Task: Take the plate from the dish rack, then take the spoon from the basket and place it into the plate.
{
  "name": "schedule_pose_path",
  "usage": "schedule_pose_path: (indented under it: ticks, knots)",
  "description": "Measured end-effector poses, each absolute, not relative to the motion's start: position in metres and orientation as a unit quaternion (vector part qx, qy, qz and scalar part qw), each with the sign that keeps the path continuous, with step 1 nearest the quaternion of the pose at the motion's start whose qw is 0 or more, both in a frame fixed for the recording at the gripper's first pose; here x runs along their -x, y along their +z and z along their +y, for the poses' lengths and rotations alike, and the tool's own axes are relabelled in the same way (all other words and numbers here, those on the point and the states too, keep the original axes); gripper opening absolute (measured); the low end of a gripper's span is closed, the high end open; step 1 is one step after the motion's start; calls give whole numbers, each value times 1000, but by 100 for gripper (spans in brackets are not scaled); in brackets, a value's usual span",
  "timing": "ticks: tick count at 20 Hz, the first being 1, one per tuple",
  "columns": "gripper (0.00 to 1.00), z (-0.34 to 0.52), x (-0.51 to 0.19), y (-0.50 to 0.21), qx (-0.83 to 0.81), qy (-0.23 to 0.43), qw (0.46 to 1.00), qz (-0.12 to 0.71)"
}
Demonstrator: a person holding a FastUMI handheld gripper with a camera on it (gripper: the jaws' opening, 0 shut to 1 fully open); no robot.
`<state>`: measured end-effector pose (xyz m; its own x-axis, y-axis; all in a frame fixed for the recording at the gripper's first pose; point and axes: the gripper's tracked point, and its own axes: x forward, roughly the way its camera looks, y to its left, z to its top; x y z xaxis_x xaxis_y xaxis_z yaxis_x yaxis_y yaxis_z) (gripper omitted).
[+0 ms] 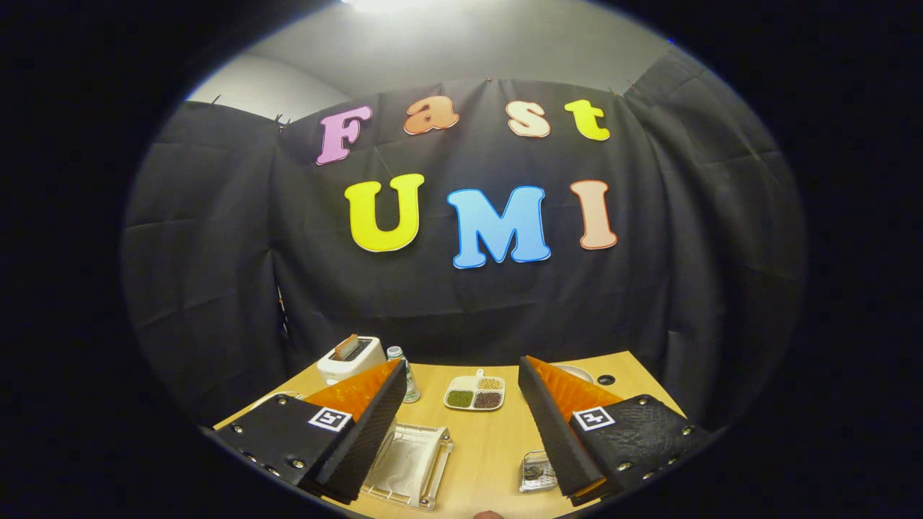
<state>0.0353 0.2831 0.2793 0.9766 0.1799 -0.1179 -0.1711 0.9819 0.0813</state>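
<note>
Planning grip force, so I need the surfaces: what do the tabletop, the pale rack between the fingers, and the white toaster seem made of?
The tabletop looks like light wood or laminate, matte and smooth. The pale clear dish rack lying between the open gripper fingers seems transparent plastic, judging by its glossy see-through frame. The white toaster beyond has a smooth casing, plastic or painted metal; I cannot tell which.
</note>
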Motion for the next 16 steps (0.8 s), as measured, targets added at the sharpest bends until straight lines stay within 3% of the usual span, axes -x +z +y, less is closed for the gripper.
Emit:
schedule_pose_path:
  ticks: [16]
  knots:
    - [96,386,-64,169,-62,119,947,291]
